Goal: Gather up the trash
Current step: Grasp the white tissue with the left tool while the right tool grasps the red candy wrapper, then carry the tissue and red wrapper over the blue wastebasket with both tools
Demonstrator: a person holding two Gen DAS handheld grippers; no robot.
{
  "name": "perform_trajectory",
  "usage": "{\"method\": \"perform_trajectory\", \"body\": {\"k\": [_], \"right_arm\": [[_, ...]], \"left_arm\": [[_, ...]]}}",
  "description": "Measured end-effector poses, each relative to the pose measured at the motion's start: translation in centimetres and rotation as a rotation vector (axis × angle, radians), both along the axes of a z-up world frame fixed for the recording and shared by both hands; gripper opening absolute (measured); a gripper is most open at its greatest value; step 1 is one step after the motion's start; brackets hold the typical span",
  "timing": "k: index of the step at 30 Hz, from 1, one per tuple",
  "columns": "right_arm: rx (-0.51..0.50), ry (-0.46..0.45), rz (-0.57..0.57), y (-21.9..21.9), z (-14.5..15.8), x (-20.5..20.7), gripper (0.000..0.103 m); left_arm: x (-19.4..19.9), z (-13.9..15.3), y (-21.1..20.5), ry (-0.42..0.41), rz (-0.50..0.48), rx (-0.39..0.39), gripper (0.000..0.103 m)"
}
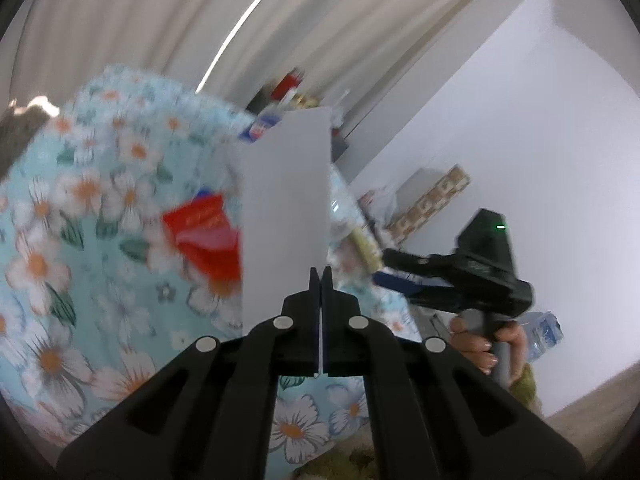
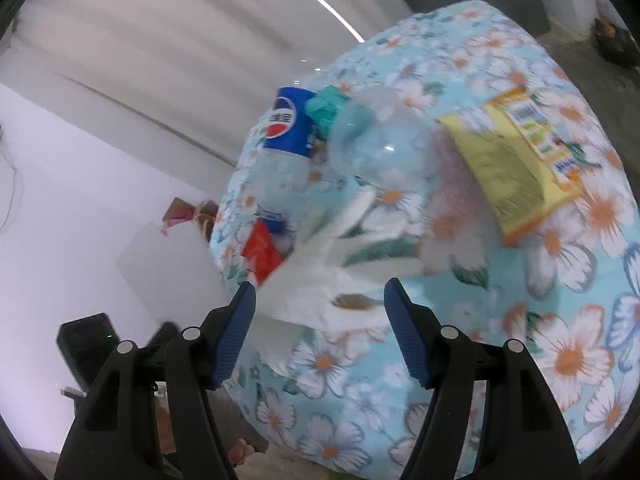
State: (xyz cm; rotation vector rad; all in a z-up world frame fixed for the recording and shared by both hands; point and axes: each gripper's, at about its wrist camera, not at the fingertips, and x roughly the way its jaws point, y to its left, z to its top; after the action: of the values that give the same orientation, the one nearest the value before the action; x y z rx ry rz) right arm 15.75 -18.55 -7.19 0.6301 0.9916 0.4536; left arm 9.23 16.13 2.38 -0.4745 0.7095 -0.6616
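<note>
White walls and a ribbed pale ceiling surrounded the work area, where a bench covered in a light-blue floral cloth carried the trash.

Left unit: your left gripper had its jaws clenched on the lower edge of a white sheet of paper. You held the sheet upright above the floral cloth, clear of the surface. Behind it, in the left wrist view, lay a red wrapper.

Right unit: your right gripper had its jaws released, with blue ribbed pads standing apart. Crumpled white tissue lay on the cloth between the pads. Neither pad pressed on it. In the left wrist view, your hand gripped the handle of this unit.

Remaining trash, right wrist view:
- A plastic Pepsi bottle with a blue label lay toward the far edge of the bench.
- A clear plastic container lay just beside the bottle, with a green crumpled item between them.
- A yellow snack packet lay to the right, apart from the container.
- The red wrapper lay near the bench edge, just beside the tissue.

Motion blur softened both views, so finer print on the packaging could not be read.
</note>
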Motion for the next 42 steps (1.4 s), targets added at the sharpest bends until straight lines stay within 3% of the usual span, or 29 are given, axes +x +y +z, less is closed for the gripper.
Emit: {"method": "perform_trajectory", "body": {"k": [3, 8, 14, 19, 25, 29, 36, 42], "right_arm": [[-0.019, -0.028, 0.053, 1.8, 1.0, 0.8, 0.066], [-0.079, -0.061, 0.193, 5.9, 1.6, 2.6, 0.066], [-0.076, 0.017, 0.317, 9.5, 0.5, 6.6, 0.066], [-0.193, 0.019, 0.429, 12.9, -0.4, 7.4, 0.066], [-0.345, 0.054, 0.459, 15.1, -2.8, 8.4, 0.066], [-0.407, 0.059, 0.447, 15.4, -3.7, 8.2, 0.045], [-0.29, 0.063, 0.401, 13.3, -3.5, 8.0, 0.017], [-0.129, 0.022, 0.349, 11.2, -2.1, 7.7, 0.012]], "left_arm": [[-0.4, 0.9, 1.2, -0.021, 0.04, 0.025, 0.0], [0.0, -0.1, 3.8, 0.039, 0.15, 0.096, 0.0], [-0.1, -1.6, 5.0, 0.096, 0.203, 0.131, 0.0], [0.0, -2.2, 5.1, 0.113, 0.202, 0.13, 0.0], [0.0, -2.3, 5.2, 0.125, 0.196, 0.129, 0.0], [0.0, -2.4, 5.1, 0.126, 0.197, 0.128, 0.0], [-0.1, -2.7, 5.1, 0.136, 0.2, 0.125, 0.0], [-0.1, -2.7, 5.1, 0.132, 0.204, 0.125, 0.0]]}}
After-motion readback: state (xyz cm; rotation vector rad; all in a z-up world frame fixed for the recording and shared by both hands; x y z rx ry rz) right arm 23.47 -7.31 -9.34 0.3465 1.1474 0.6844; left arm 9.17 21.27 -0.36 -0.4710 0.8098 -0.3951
